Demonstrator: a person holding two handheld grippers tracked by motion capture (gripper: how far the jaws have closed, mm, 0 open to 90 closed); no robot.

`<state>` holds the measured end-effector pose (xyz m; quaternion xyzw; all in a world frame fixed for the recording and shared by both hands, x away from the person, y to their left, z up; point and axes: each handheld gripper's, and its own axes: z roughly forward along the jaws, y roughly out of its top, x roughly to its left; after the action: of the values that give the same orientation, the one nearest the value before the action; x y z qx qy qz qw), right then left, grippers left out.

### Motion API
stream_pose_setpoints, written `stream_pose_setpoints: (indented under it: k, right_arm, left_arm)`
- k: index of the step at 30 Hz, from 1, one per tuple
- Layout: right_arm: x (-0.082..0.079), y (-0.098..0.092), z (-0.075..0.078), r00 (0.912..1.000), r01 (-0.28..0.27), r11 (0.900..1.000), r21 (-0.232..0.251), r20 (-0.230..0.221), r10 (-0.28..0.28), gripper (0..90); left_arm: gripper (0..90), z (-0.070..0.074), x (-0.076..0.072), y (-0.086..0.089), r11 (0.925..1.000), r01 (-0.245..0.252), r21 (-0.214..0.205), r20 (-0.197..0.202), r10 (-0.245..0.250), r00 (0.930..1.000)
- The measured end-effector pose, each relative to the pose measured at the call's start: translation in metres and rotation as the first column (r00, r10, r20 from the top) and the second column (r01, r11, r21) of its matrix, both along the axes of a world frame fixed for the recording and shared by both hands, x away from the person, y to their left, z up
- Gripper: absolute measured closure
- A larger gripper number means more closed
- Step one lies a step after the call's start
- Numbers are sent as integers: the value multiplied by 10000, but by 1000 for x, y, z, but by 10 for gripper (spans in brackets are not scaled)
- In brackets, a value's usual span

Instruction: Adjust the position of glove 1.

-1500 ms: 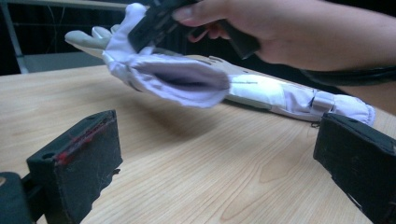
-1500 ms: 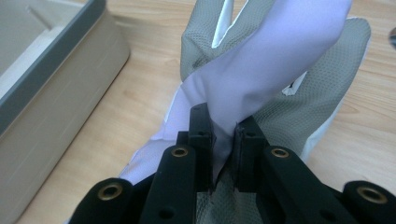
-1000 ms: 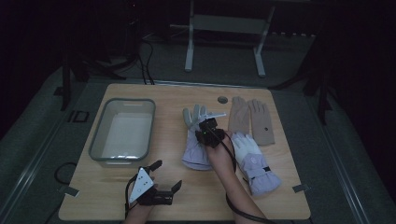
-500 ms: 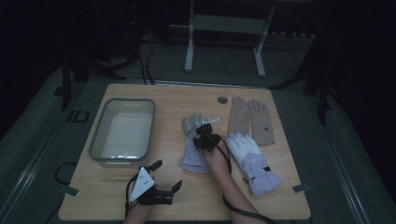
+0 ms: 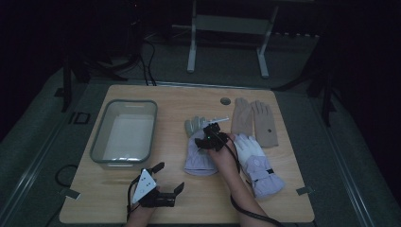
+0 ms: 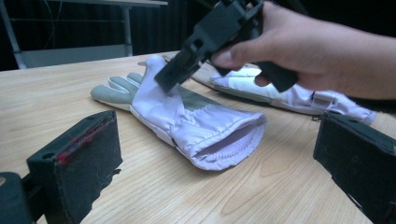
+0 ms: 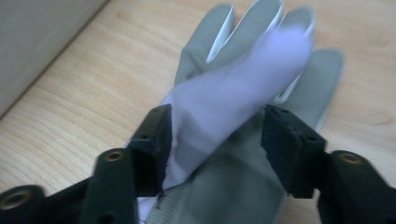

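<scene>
Right claw over the lavender glove at mid-worktop, jaws just opening, a folded flap of fabric between them, unpinched. Left claw spread wide and empty near the front edge.

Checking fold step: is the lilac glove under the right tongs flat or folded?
Partly folded. The lilac glove has a flap lying back over its grey palm; the right tongs, just opening, straddle that flap.

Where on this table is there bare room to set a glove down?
Bare wood runs between the clear bin and the lilac glove, and along the table's near edge. The right half is crowded with the beige gloves and white glove.
</scene>
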<state>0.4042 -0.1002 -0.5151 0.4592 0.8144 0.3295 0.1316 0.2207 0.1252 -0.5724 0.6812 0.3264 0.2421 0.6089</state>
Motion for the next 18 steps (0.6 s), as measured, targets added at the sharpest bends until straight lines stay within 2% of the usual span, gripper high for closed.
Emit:
stream_pose_setpoints:
  k: [3,6,7,8,10,12,15,18]
  right_arm:
    - [-1,-7,9,10000,95,9991,417,-4,-95,329]
    - [-1,-12,16,9997,16,9994,334,250,-24,162]
    - [-1,-14,19,9996,-136,9990,428,252,125,140]
    - [-1,-16,20,9994,-155,9987,496,333,138,145]
    - [-1,-21,24,9990,-282,9993,236,360,273,145]
    - [-2,-26,27,9985,-397,9987,329,377,385,142]
    - [-4,-34,33,9973,-453,9989,119,578,445,143]
    - [-7,-42,39,9967,-392,9989,260,722,372,146]
  left_arm:
    - [11,0,0,0,10000,-2,-12,-34,2,10000]
    - [11,-1,1,-1,10000,-18,52,-44,18,10000]
    - [11,-1,1,-1,10000,-29,73,-40,29,10000]
    - [11,-1,1,-1,10000,-23,59,-41,23,10000]
    - [11,-1,1,-1,10000,-25,71,-32,25,10000]
    - [11,-1,1,-1,10000,-21,65,-41,21,10000]
    - [11,-1,1,-1,10000,-18,77,-35,18,10000]
    - [12,-1,2,-1,10000,-6,81,-57,6,10000]
